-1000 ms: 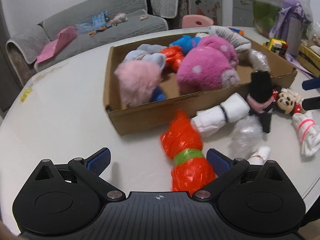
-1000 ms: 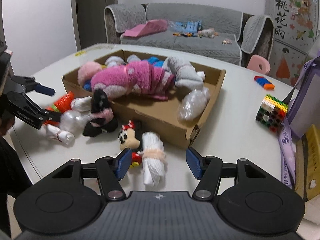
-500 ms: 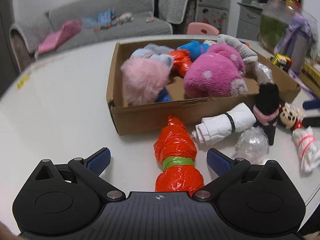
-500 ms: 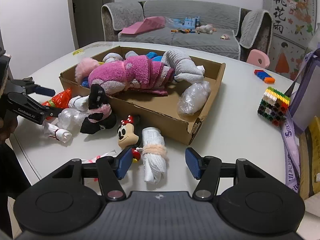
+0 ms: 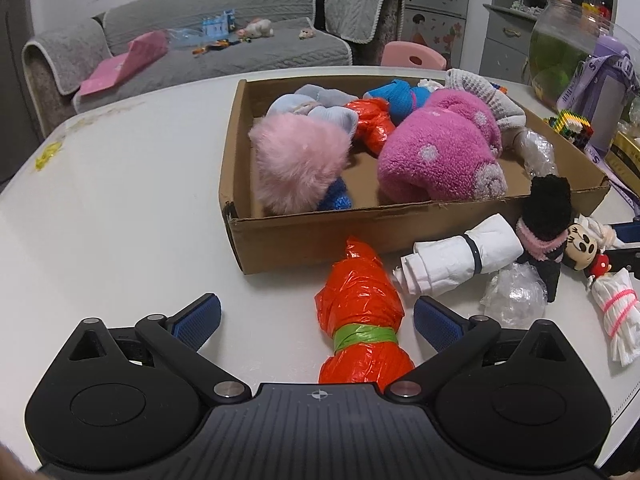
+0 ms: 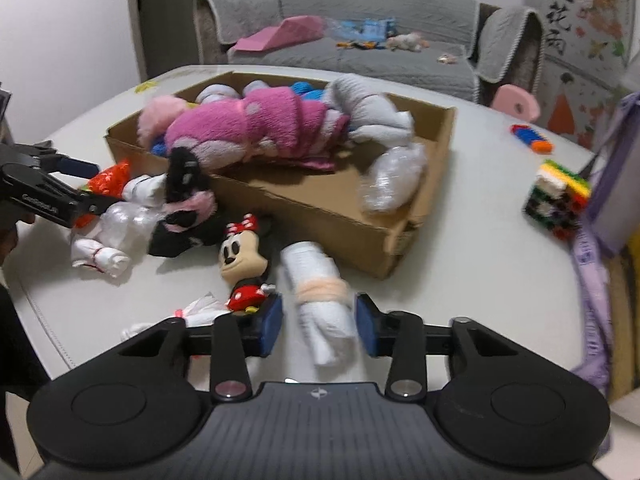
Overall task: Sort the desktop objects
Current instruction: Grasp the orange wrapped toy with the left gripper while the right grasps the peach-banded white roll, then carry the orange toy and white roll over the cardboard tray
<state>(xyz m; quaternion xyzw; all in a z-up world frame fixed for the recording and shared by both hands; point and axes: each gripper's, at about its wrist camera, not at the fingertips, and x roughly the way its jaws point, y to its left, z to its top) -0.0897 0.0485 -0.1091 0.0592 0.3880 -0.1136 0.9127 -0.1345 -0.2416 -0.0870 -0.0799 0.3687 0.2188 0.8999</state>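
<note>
A cardboard box (image 5: 304, 236) on the white table holds plush toys and bundles. My left gripper (image 5: 316, 320) is open around an orange bag bundle (image 5: 360, 320) with a green band, lying in front of the box. My right gripper (image 6: 318, 324) is open, its pads on either side of a white rolled bundle (image 6: 320, 292) with a peach band. A Minnie Mouse figure (image 6: 244, 260) lies just left of it. A white roll with a black band (image 5: 460, 260), a black sock (image 5: 544, 216) and a clear plastic wad (image 5: 516, 296) lie by the box front.
A colourful brick cube (image 6: 556, 200) and a purple bag (image 6: 616, 184) stand at the right. A small white bundle with pink bands (image 5: 616, 320) lies near the table edge. A grey sofa (image 5: 200, 48) is behind the table.
My left gripper has moved forward so the orange bundle lies between its fingers. My right gripper has advanced onto the white bundle and its jaws have narrowed around it.
</note>
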